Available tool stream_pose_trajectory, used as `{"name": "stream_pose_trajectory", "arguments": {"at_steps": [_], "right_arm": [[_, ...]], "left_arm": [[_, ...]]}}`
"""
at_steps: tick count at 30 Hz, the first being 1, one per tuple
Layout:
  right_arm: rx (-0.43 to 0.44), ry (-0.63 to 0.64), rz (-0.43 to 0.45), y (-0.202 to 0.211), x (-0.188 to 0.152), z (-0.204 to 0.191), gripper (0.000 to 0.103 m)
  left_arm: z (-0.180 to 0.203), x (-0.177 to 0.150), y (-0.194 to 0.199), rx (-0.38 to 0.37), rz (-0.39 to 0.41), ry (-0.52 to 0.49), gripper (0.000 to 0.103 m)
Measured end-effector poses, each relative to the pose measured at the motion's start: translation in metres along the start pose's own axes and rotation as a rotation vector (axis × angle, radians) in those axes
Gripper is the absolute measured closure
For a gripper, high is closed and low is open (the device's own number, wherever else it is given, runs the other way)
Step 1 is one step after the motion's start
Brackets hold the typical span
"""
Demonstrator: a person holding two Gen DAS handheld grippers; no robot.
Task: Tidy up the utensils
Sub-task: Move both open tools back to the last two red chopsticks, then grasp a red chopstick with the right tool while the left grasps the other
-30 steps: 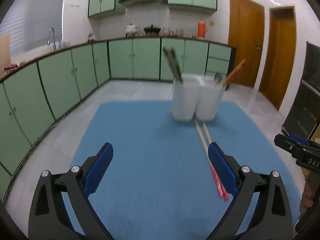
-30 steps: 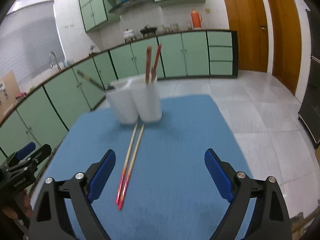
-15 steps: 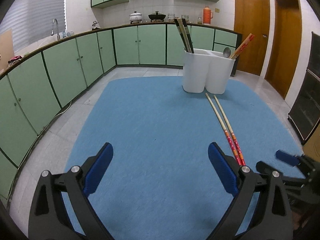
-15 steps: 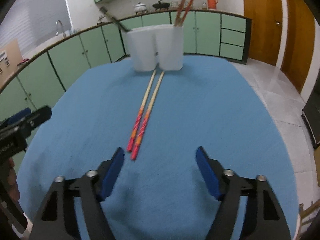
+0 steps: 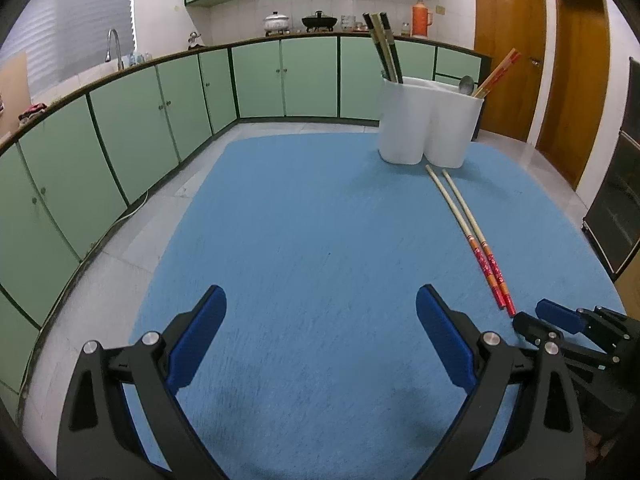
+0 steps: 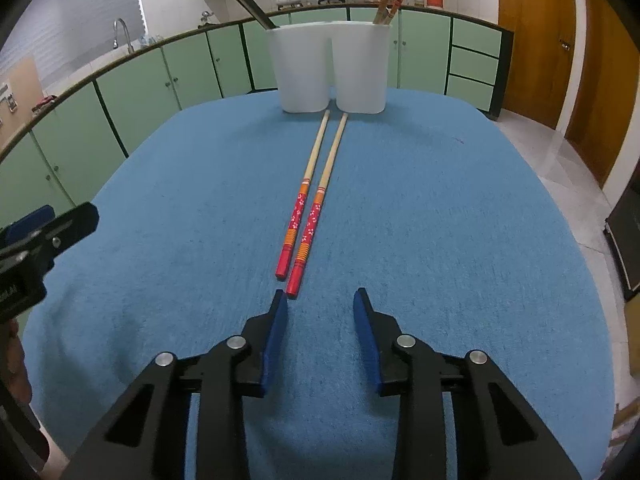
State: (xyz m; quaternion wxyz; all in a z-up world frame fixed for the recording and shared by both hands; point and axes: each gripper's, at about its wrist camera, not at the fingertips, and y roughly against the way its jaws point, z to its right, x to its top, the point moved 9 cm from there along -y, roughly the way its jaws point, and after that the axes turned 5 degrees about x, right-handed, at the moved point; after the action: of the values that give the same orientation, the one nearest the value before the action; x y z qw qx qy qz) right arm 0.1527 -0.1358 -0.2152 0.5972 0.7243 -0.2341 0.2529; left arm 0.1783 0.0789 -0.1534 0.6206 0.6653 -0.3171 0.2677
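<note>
Two chopsticks (image 6: 312, 200) with red patterned handles lie side by side on the blue table cloth (image 6: 440, 220). Their pale tips reach the white two-cup holder (image 6: 332, 68). Red chopsticks stand in one cup of the holder and dark ones in the other. My right gripper (image 6: 321, 296) hovers low just behind the red ends; its jaws are closing with nothing between them. The left fingertip is almost at the nearer red end. In the left wrist view my left gripper (image 5: 322, 300) stands wide open over bare cloth, left of the chopsticks (image 5: 468, 236), with the holder (image 5: 428, 124) beyond.
Green kitchen cabinets (image 5: 180, 100) curve around the back and left, and wooden doors (image 5: 508, 48) stand at the right. A spoon (image 5: 466, 84) shows in the holder. The right gripper (image 5: 536, 318) appears at the left view's lower right edge.
The right gripper's jaws have narrowed a lot while it sank and came close behind the chopsticks' red ends. The left gripper dropped slightly and stayed wide open.
</note>
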Motion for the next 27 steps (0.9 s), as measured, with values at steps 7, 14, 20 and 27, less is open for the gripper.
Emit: {"name": "stream_pose_trajectory", "arguments": {"at_steps": [7,14,20,27], "right_arm": [[-0.049,0.018,0.014,-0.006,0.004,-0.003,0.072],[-0.031,-0.013,0.017,-0.008,0.004,0.001,0.097],[-0.032,-0.075,0.032,-0.003,0.007,0.018,0.097],[-0.069,-0.142,0.054,0.009,0.007,0.053,0.097]], "left_arm": [[-0.003,-0.001,-0.002,-0.004,-0.004,0.015,0.010],[0.000,-0.001,-0.002,-0.011,-0.008,0.020,0.010],[0.011,0.000,0.000,-0.029,-0.007,0.001,0.010],[0.050,-0.003,-0.001,-0.075,-0.011,-0.026,0.010]]}}
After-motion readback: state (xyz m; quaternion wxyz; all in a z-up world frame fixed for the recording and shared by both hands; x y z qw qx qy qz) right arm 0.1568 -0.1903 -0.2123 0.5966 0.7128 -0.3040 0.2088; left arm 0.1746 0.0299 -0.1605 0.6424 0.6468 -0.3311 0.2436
